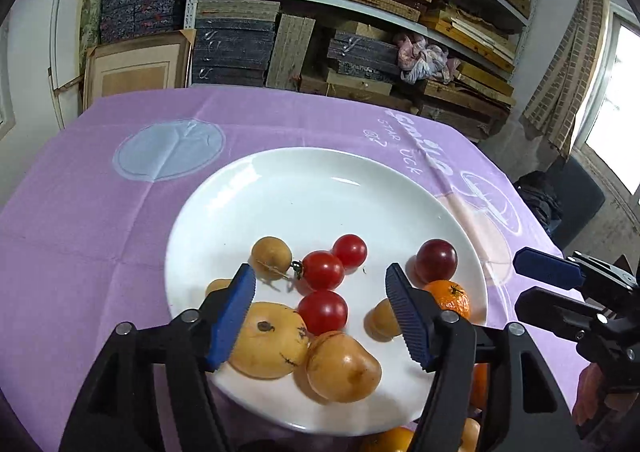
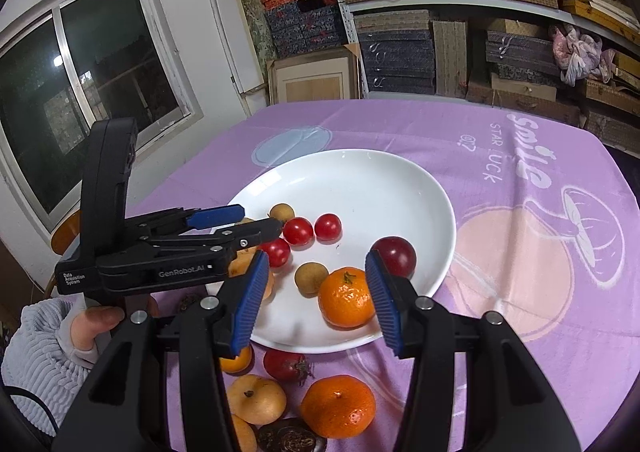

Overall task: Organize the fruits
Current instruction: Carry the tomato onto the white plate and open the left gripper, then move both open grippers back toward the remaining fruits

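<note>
The left gripper (image 1: 320,316) hangs over the near half of the white plate (image 1: 320,188), its blue pads spread apart with nothing clamped between them. Below the gap lie a cherry tomato (image 1: 322,311) and two yellow loquats (image 1: 269,340), one partly under the left pad; two more cherry tomatoes (image 1: 322,269) sit just beyond the fingertips, with a brown longan (image 1: 272,257) to their left. The right gripper (image 2: 316,292) also stands open and holds nothing. A mandarin (image 2: 346,297) on the plate's near edge lies between its pads, just beside the right one; whether that pad touches it I cannot tell. A dark red plum (image 2: 397,255) rests just past the right fingertip. Nearer than the plate, on the purple tablecloth (image 2: 520,312), lie another mandarin (image 2: 338,406), a loquat (image 2: 256,398) and a red fruit (image 2: 286,365).
</note>
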`<state>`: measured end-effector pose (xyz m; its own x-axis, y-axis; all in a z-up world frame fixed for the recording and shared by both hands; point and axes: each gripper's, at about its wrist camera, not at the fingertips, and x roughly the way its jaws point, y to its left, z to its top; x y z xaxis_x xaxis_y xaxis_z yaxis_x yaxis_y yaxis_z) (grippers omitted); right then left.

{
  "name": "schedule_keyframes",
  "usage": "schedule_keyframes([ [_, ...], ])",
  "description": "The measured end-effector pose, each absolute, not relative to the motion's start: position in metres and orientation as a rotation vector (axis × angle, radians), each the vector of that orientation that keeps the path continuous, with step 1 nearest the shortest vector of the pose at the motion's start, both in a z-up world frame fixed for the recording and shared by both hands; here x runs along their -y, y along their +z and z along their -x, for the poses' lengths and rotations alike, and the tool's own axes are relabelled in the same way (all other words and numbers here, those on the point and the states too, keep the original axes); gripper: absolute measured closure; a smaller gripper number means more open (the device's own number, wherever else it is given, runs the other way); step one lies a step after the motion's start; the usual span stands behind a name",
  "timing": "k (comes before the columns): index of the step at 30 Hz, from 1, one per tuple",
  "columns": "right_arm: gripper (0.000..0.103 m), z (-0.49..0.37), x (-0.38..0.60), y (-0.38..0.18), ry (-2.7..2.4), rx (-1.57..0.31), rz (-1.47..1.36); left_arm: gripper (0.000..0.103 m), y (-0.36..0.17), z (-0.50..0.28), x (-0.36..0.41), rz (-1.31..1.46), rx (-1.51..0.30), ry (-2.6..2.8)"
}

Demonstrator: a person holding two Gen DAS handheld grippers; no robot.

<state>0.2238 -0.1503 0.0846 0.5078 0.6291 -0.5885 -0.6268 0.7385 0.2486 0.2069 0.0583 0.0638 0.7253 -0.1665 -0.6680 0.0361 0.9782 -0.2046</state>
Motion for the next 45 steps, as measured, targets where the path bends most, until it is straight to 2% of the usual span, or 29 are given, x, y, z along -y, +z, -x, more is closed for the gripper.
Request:
schedule_keyframes([
  [1, 0.054, -0.221, 0.151, 0.087, 0.756, -0.700, -0.007, 0.033, 0.069, -0.200, -0.061, 0.190, -0.747, -0.109],
  [3, 0.051, -0.214, 0.155, 0.095, 0.752, -0.674, -0.013, 0.024, 0.080, -0.185, -0.066, 0.190, -0.721, -0.082],
  [6, 0.037, -0.195, 0.162, 0.110, 0.735, -0.626, -0.010, 0.009, 0.095, -0.153, -0.066, 0.153, -0.675, -0.016],
  [8, 0.022, -0.179, 0.169, 0.116, 0.711, -0.592, -0.010, 0.005, 0.103, -0.128, -0.065, 0.143, -0.644, 0.010],
  [10, 0.011, -0.160, 0.177, 0.121, 0.680, -0.554, -0.017, 0.003, 0.106, -0.102, -0.064, 0.137, -0.616, 0.023],
  [15, 0.004, -0.105, 0.197, 0.113, 0.656, -0.473, -0.027, 0.003, 0.087, -0.056, -0.059, 0.126, -0.634, 0.013],
  [19, 0.004, -0.067, 0.200, 0.079, 0.656, -0.470, 0.047, 0.003, 0.059, -0.036, -0.055, 0.144, -0.641, -0.001],
  [23, 0.004, -0.054, 0.179, 0.038, 0.696, -0.589, 0.159, 0.003, 0.042, -0.037, -0.059, 0.195, -0.699, -0.022],
  [29, 0.005, -0.050, 0.164, 0.028, 0.746, -0.625, 0.208, 0.003, 0.036, -0.039, -0.041, 0.106, -0.725, -0.037],
  [30, 0.008, -0.051, 0.163, 0.026, 0.758, -0.640, 0.201, 0.003, 0.035, -0.040, -0.040, 0.096, -0.727, -0.043],
  [32, 0.029, -0.054, 0.159, 0.025, 0.774, -0.662, 0.213, 0.003, 0.034, -0.040, -0.037, 0.083, -0.729, -0.046],
  [33, 0.032, -0.056, 0.157, 0.024, 0.778, -0.675, 0.219, 0.003, 0.034, -0.040, -0.037, 0.083, -0.732, -0.047],
  [45, 0.034, -0.096, 0.172, 0.020, 0.665, -0.757, 0.151, 0.003, 0.033, -0.057, -0.031, 0.043, -0.736, -0.056],
])
